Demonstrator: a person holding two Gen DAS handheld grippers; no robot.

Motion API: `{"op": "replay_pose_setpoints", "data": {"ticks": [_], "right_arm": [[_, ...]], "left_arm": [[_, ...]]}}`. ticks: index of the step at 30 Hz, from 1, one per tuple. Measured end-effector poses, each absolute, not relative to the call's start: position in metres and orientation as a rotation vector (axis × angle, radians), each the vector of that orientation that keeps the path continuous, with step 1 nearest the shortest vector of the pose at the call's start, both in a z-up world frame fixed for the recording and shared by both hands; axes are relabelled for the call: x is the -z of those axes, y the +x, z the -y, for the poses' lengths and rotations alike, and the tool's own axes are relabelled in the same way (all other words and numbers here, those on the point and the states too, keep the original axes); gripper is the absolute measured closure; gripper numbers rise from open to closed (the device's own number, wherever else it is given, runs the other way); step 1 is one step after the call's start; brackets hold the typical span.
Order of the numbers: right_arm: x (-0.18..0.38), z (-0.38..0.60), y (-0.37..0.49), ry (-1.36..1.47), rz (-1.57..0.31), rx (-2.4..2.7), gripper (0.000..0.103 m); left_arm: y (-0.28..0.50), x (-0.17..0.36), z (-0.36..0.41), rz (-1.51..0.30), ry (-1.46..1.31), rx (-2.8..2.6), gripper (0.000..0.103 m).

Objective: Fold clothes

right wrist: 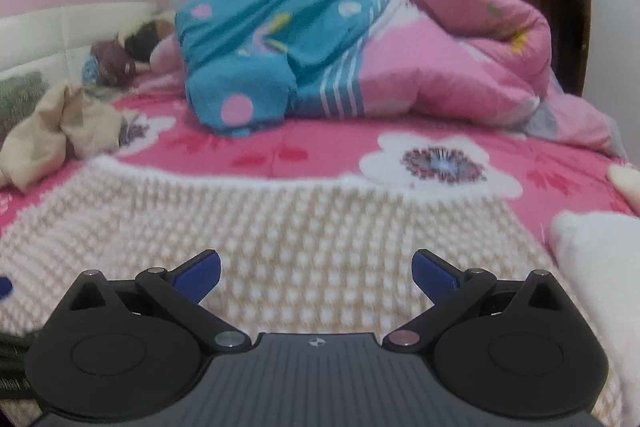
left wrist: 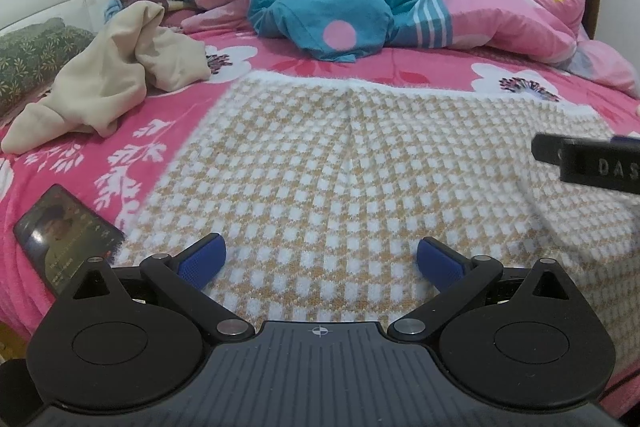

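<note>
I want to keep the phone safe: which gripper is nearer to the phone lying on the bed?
Left. The left gripper is open over the checked garment, with the phone just beside its left finger. The right gripper is further right; its view shows no phone.

Orange-and-white checked knit garment (left wrist: 340,163) lies spread flat on the pink bedspread (left wrist: 320,61)

The checked knit garment (left wrist: 340,163) looks fuzzy and textured, the bedsheet (left wrist: 304,61) fleecy, the phone (left wrist: 66,233) glossy

Each claw (left wrist: 321,261) (right wrist: 316,273) has blue ribbed fingertips (left wrist: 202,261), black linkage arms with silver pivot screws, and a grey grooved body bearing a crosshair mark.
</note>
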State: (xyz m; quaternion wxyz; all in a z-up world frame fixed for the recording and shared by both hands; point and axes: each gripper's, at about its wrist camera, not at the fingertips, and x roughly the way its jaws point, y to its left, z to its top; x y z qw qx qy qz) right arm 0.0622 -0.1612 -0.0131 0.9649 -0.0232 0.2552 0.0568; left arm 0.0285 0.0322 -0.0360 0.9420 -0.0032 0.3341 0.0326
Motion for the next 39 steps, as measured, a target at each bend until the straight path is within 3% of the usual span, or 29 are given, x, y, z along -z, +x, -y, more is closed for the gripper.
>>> {"op": "replay_pose_setpoints", "data": {"ticks": [5,12,20,26,28,30,33,39], "right_arm": [[0.051,0.163,0.073,-0.029,-0.567,-0.107,0.0],[0.05,0.162,0.077,-0.04,-0.603,-0.114,0.0],[0.051,0.164,0.076,-0.037,-0.589,-0.117,0.0],[0.052,0.165,0.075,-0.035,-0.58,-0.119,0.0],[0.053,0.166,0.074,-0.035,-0.579,-0.12,0.0],[0.053,0.165,0.074,-0.036,-0.579,-0.119,0.0],[0.053,0.165,0.074,-0.037,-0.579,-0.118,0.0],[0.052,0.165,0.074,-0.039,-0.579,-0.116,0.0]], "left_arm": [[0.03,0.036,-0.031,-0.687,-0.003,-0.07,0.0],[0.029,0.035,-0.031,-0.684,-0.004,-0.075,0.0],[-0.038,0.035,-0.053,-0.474,-0.139,-0.041,0.0],[-0.086,0.055,-0.076,-0.435,-0.318,-0.056,0.01],[-0.098,0.064,-0.083,-0.447,-0.393,-0.063,0.023],[-0.102,0.071,-0.088,-0.468,-0.458,-0.057,0.025],[-0.097,0.079,-0.094,-0.483,-0.503,-0.042,0.037],[-0.081,0.092,-0.113,-0.479,-0.668,0.027,0.041]]}}
